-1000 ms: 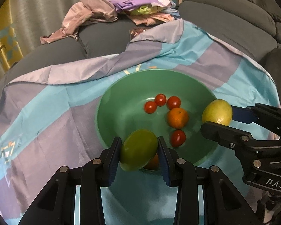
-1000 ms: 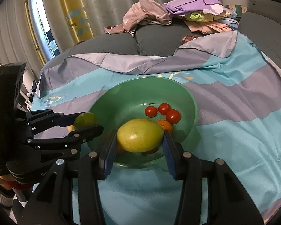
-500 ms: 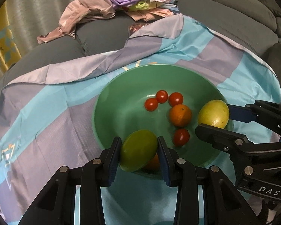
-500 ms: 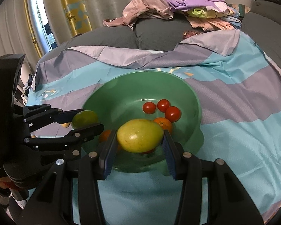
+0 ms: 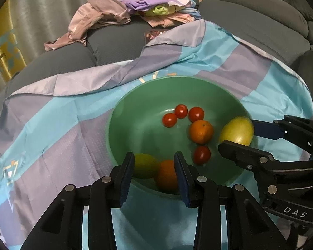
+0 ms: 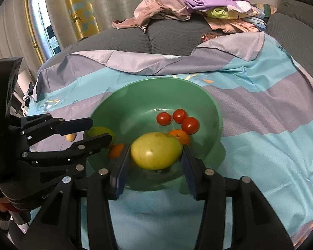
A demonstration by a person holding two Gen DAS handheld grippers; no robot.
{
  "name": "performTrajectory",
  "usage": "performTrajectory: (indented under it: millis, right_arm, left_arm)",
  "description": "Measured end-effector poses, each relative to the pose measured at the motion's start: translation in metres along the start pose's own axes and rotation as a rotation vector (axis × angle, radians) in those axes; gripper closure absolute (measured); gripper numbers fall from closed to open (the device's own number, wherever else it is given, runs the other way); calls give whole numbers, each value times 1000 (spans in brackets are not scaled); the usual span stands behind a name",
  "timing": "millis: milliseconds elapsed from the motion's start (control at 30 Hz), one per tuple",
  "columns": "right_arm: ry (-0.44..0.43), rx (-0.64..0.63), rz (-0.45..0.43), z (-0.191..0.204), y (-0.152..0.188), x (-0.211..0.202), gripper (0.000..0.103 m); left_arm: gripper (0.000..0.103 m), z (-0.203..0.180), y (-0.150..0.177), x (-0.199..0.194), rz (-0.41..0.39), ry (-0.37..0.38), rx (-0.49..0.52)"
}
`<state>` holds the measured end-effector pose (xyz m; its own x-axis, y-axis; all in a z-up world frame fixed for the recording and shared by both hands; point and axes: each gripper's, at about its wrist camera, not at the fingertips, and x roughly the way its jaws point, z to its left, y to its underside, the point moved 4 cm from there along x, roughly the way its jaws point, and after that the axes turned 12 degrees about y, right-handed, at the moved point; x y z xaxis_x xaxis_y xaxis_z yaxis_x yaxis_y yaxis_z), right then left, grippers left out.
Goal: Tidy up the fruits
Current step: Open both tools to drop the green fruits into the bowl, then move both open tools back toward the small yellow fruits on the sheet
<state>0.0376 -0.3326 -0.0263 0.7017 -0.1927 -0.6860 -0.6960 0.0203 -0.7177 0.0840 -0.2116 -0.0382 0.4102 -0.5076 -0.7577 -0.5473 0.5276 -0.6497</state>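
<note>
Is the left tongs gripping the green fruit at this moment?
No: the left tongs stand open, and the green fruit lies blurred in the green bowl below, beside an orange.

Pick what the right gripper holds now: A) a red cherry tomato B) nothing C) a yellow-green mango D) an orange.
C: in the right wrist view the right gripper has its blue pads on both sides of the yellow-green mango, held over the green bowl.

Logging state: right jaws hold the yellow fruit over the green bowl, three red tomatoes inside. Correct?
Not quite: four red tomatoes lie in the green bowl, as the left wrist view shows. The right gripper does hold the yellow fruit over it.
</note>
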Motion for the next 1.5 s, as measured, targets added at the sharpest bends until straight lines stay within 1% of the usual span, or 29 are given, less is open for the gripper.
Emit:
performTrajectory:
  millis: [33,67,100,167,233,400,467,533,600,667,867,1033,1267,1500]
  right_arm:
    - [2,8,-6,-1,0,-3,49]
    - [5,15,-12,-2,-1,-6,47]
    - [7,22,-23,-4,-2,-11,47]
    - [10,33,-35,-7,-2,-19,46]
    - [17,44,-43,-12,1,-27,46]
    - [40,73,-34,-25,14,-43,46]
    - [43,81,-20,-27,21,-47,46]
    - [43,80,-6,-26,28,-50,46]
    - [38,73,4,-22,33,-52,46]
    - [24,67,14,-15,38,-54,46]
    - [-31,4,34,18,48,-61,46]
    - [-80,-55,57,52,52,-60,46]
    - [-146,-169,79,107,55,-58,46]
    - [-167,-242,95,140,53,-54,46]
  left_arm:
    - [64,0,0,-3,-6,-4,0]
    - [64,1,1,-7,-12,-9,-2]
    - [63,2,2,-10,-16,-10,-6]
    - [50,6,5,-18,-26,-14,-25]
    - [46,13,12,-31,-41,-19,-50]
    - [45,41,44,-68,-70,-60,-129]
    - [45,51,61,-81,-72,-69,-166]
    - [45,62,84,-96,-76,-95,-217]
    - [45,71,99,-104,-71,-111,-258]
    - [45,81,120,-116,-63,-127,-307]
    - [45,104,167,-145,-54,-193,-400]
    - [45,115,193,-160,-51,-225,-458]
    - [45,121,209,-175,-71,-255,-474]
    - [45,133,217,-183,-96,-270,-479]
